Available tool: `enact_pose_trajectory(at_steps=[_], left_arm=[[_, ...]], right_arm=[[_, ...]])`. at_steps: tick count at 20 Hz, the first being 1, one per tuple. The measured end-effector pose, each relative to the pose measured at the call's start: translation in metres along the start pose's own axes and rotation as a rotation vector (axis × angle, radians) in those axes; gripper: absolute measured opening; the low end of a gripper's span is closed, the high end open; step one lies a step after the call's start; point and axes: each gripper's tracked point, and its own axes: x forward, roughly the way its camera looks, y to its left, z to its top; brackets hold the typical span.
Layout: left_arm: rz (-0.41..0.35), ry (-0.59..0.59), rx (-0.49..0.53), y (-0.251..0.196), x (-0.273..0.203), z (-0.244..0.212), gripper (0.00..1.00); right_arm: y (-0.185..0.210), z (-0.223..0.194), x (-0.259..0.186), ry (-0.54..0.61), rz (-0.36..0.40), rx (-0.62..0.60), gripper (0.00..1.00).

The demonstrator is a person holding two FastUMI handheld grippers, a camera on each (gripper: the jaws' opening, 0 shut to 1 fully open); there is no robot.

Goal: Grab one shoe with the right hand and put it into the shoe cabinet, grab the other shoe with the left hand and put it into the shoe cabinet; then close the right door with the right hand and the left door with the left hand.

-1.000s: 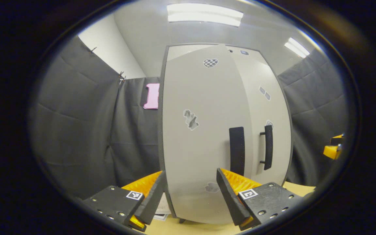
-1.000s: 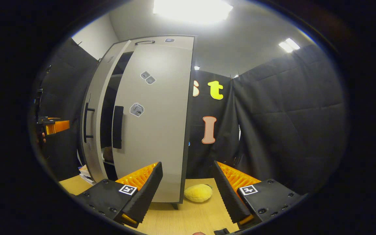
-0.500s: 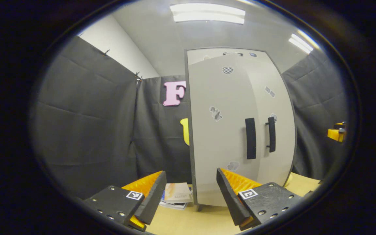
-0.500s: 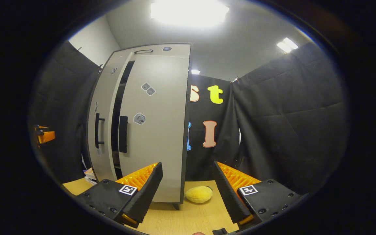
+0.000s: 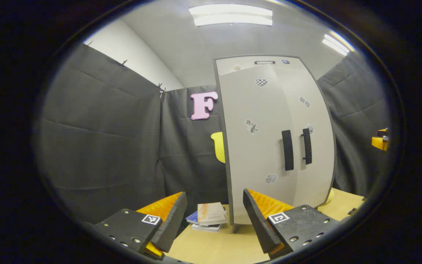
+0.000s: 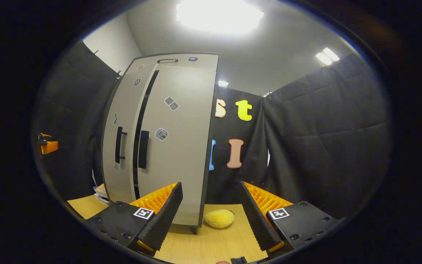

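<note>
The grey shoe cabinet (image 5: 266, 121) stands on the wooden table, its left door (image 5: 255, 146) and right door (image 5: 319, 121) swung in, two black handles (image 5: 287, 150) side by side. In the right gripper view the shoe cabinet (image 6: 181, 146) shows a thin dark slit (image 6: 141, 124) between the doors; what is inside is hidden. My left gripper (image 5: 214, 220) is open, a short way back from the left door's lower corner. My right gripper (image 6: 211, 216) is open too, off the cabinet's right front corner, touching nothing. Far off, the right gripper (image 5: 379, 141) sits at the view's edge.
A small stack of books (image 5: 209, 216) lies on the table (image 5: 211, 249) left of the cabinet. A yellow plush (image 6: 218, 219) lies by the cabinet's right foot. Black cloth walls close in on both sides. The left gripper (image 6: 48, 145) shows far left.
Both grippers have drawn back from the cabinet. The wide dark gap between the doors has narrowed to a slit as the left door swung in.
</note>
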Motion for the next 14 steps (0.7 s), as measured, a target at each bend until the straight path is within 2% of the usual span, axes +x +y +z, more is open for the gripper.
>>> enact_pose_trajectory(at_steps=[8,14], left_arm=[[0.016,0.017,0.002,0.011,0.004,-0.005,0.97],[0.042,0.015,-0.012,0.013,0.006,-0.006,0.97]], right_arm=[[0.004,0.0,0.007,0.006,-0.01,0.054,0.98],[0.001,0.006,0.009,-0.006,-0.028,0.045,0.98]])
